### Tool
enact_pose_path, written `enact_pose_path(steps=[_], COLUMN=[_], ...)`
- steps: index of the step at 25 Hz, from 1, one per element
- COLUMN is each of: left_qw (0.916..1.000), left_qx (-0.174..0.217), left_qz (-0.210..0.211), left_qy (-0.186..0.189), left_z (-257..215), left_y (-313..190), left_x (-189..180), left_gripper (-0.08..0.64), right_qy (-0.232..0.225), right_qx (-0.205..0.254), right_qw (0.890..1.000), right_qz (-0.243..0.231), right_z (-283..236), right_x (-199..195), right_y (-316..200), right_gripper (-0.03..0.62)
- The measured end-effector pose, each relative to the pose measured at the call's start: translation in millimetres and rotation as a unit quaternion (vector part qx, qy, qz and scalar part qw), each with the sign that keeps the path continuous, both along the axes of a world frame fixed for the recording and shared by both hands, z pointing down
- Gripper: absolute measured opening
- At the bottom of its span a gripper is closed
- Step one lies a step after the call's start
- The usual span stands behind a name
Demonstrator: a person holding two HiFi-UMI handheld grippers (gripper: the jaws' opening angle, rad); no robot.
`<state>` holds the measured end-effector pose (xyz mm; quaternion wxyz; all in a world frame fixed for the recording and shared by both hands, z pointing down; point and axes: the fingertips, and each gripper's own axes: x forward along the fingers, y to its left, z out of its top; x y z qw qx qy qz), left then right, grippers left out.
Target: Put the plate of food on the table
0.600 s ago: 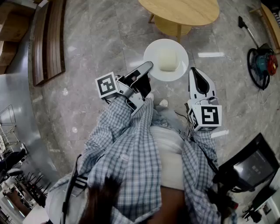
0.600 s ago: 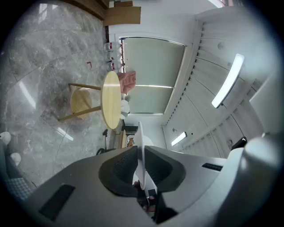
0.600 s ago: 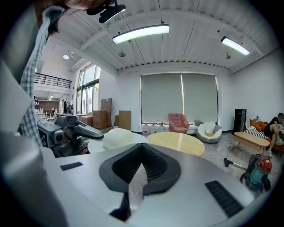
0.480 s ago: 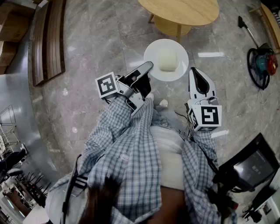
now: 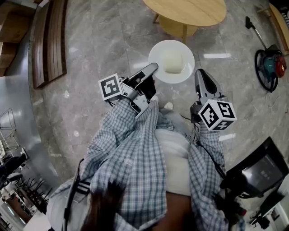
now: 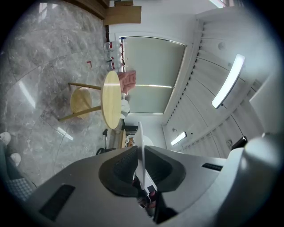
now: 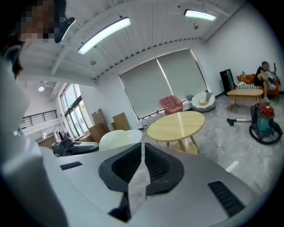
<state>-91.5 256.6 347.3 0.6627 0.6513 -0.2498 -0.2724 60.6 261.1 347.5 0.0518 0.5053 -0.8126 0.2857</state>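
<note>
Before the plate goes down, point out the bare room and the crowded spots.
The round wooden table shows a fully bare top. The marble floor between the bench and the table is open too. Crowded: the right side, with the vacuum cleaner.

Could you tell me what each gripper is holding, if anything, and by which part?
The left gripper grips the white plate by its rim, at the plate's left edge. The right gripper is shut on nothing.

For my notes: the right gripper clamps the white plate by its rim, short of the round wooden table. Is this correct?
No. The left gripper clamps the white plate, as the left gripper view shows; the right gripper is shut, empty.
</note>
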Motion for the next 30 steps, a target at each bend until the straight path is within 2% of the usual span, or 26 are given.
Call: enact_pose_path(steps=[3, 5, 9, 11, 19, 24, 25, 30], left_qw=[1.0, 1.0, 1.0, 1.0, 0.9998, 0.9995, 0.9994, 0.9991], left_qx=[-0.001, 0.001, 0.0, -0.002, 0.0, -0.004, -0.004, -0.003], left_qz=[0.003, 0.004, 0.004, 0.004, 0.016, 0.023, 0.024, 0.038], left_qy=[-0.002, -0.002, -0.002, -0.001, 0.011, 0.021, 0.023, 0.018], left_z=[1.4, 2.0, 5.2, 6.3, 7.2, 8.8, 9.3, 12.0], left_y=[0.4, 0.5, -0.9, -6.4, -11.0, -8.2, -7.9, -12.0], left_x=[-0.8, 0.3, -2.4, -9.3, -16.6, -20.5, -21.4, -18.1], left_gripper=[0.043, 0.043, 0.043, 0.043, 0.043, 0.043, 0.043, 0.043], right_qy=[-0.051, -0.098, -0.203, -0.231, -0.267, -0.288, -0.289, -0.287], right_qx=[-0.027, -0.05, -0.097, -0.107, -0.134, -0.125, -0.126, -0.129], right_qw=[0.998, 0.994, 0.974, 0.967, 0.954, 0.949, 0.949, 0.949], right_qz=[0.012, 0.009, 0.009, 0.001, -0.008, -0.021, -0.02, -0.003], right_z=[1.3, 1.7, 3.5, 1.2, 3.3, -0.1, 0.3, 5.5], right_x=[-1.5, -4.6, -8.5, -17.9, -41.6, -50.3, -51.3, -47.6], right_y=[-0.6, 0.6, 2.2, -2.7, -9.7, -5.7, -5.0, -7.1], right_gripper=[0.021, 0.067, 0.086, 0.1, 0.112, 0.099, 0.077, 0.069])
